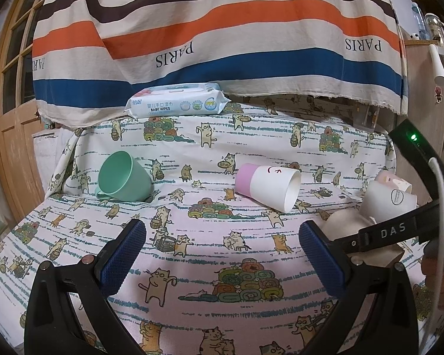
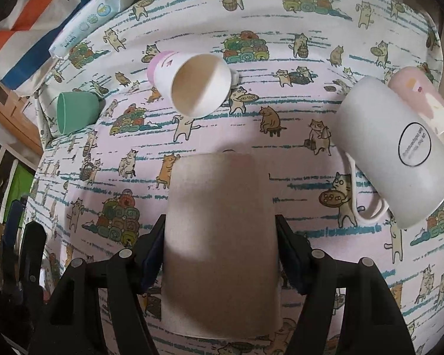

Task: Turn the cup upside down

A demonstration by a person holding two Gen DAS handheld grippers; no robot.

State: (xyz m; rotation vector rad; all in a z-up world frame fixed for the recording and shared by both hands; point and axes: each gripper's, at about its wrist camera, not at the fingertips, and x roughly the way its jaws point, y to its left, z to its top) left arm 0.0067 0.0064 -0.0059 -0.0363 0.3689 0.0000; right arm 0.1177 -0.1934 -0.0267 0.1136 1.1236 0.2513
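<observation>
The right tongs [image 2: 220, 254] gripped a plain beige, smooth-walled cup [image 2: 222, 242] by its two sides, low in the centre of the right wrist frame; which end faced forward could not be told. The left tongs [image 1: 222, 254] stood wide and held nothing, above bare cloth at lower centre of the left wrist frame.

Risks, as judged: the slick wall could have slipped between the pads during the turn, and a tilted release on soft cloth could have tipped the cup. A wide swing might have struck the white handled mug [image 2: 396, 153] lying at the right of the frame, which rested against a pale pink patterned cup [image 2: 423, 103].

The bench was covered by a cat-print cloth [image 1: 222, 266], wrinkled at its edges. A mint-green plastic cup [image 1: 124, 177] and a pink-and-white paper cup [image 1: 266, 186] lay on their sides. A packet of baby wipes [image 1: 177, 103] sat at the rear, under a striped hanging fabric [image 1: 222, 29]. A wooden door [image 1: 11, 103] occupied the left edge.
</observation>
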